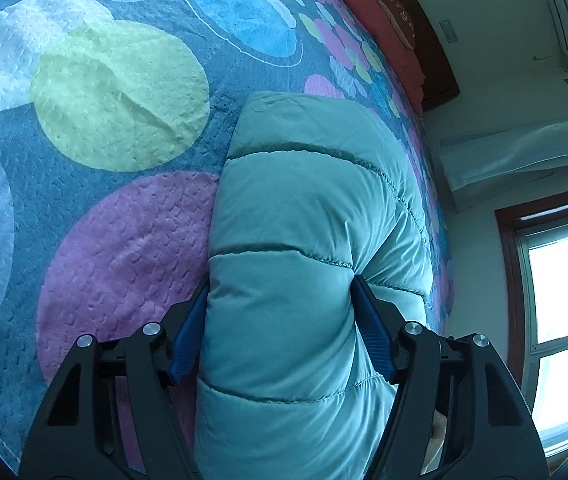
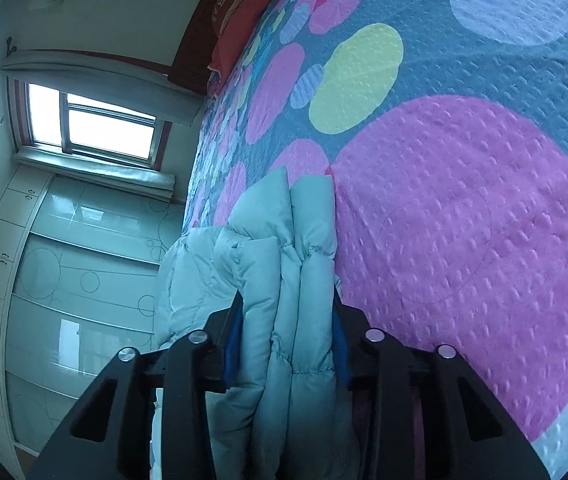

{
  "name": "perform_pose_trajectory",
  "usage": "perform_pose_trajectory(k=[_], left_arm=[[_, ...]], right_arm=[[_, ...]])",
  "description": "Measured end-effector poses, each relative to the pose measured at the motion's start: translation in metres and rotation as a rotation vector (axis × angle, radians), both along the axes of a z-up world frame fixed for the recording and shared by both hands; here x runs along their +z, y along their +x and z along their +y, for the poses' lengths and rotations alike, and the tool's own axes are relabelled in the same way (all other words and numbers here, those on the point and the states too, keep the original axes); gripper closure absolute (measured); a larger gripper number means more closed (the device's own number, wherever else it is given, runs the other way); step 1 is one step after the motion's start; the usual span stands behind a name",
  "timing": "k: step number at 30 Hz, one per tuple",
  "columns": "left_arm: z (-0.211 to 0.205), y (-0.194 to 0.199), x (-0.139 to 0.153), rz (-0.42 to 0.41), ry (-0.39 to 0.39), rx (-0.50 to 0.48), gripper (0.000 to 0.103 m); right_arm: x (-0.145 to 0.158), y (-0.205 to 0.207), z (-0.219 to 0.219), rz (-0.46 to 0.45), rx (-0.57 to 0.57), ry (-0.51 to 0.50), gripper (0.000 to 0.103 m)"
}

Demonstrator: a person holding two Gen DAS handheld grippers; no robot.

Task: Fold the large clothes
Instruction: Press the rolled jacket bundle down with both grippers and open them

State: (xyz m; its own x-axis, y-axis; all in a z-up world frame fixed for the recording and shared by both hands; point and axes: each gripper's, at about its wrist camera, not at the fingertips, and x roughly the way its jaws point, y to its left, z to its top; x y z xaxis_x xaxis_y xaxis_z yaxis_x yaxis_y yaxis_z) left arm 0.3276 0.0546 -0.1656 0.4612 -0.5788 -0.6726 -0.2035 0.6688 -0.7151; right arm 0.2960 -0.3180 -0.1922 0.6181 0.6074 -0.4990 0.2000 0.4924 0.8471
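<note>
The left tongs (image 1: 280, 308) are clenching a thick fold of the teal quilted down jacket (image 1: 307, 240), their blue pads (image 1: 367, 328) pressing into the padding from both sides so that the fabric is bulging up between them. From that grip the jacket is stretching away over the bed, its stitched channels running across it and its far edge lying flat on the bedspread (image 1: 116, 120).

The right tongs (image 2: 285, 320) are grasping another part of the same jacket (image 2: 284, 248), squeezing several stacked padded layers between the fingers. Here the bundle is standing up in folds, with more of it spilling to the left of the tongs at the bed's edge.

The bedspread (image 2: 463, 200) under the garment is grey-blue with large pink, yellow, pale blue and white circles and a dimpled quilted texture. Red pillows (image 1: 371, 24) are lying at the far end of the bed against a dark wooden headboard (image 1: 431, 60). Beyond the bed a bright window (image 2: 96, 120) with a brown frame is letting in daylight, a glossy wardrobe (image 2: 84, 260) with circle motifs is standing beside it, and an air conditioner (image 1: 567, 12) is hanging high on the wall.
</note>
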Motion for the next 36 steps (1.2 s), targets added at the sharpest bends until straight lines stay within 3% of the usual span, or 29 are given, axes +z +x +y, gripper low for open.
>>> perform_pose_trajectory(k=[9,13,15,17,27,32,36], left_arm=[[-0.001,0.000,-0.001,-0.017,0.022,-0.027,0.036],[0.002,-0.005,0.002,-0.036,0.021,-0.038,0.036],[0.007,-0.013,0.004,-0.047,0.009,-0.039,0.034],[0.014,-0.024,0.005,-0.058,-0.007,-0.036,0.030],[0.028,-0.098,-0.001,-0.076,-0.102,-0.047,0.022],[0.016,-0.103,-0.002,-0.074,-0.088,-0.069,0.025],[0.009,-0.102,-0.004,-0.062,-0.089,-0.072,0.039]], right_arm=[[0.001,0.004,0.006,-0.001,0.007,-0.018,0.072],[0.005,-0.001,0.003,-0.001,-0.007,-0.015,0.062],[0.010,-0.009,0.002,-0.002,-0.009,-0.011,0.048],[0.014,-0.020,0.002,-0.014,-0.005,-0.005,0.042],[0.014,-0.095,0.020,-0.031,0.048,0.067,0.033],[0.008,-0.103,0.027,-0.031,0.057,0.057,0.034],[0.001,-0.100,0.028,-0.005,0.060,0.082,0.056]])
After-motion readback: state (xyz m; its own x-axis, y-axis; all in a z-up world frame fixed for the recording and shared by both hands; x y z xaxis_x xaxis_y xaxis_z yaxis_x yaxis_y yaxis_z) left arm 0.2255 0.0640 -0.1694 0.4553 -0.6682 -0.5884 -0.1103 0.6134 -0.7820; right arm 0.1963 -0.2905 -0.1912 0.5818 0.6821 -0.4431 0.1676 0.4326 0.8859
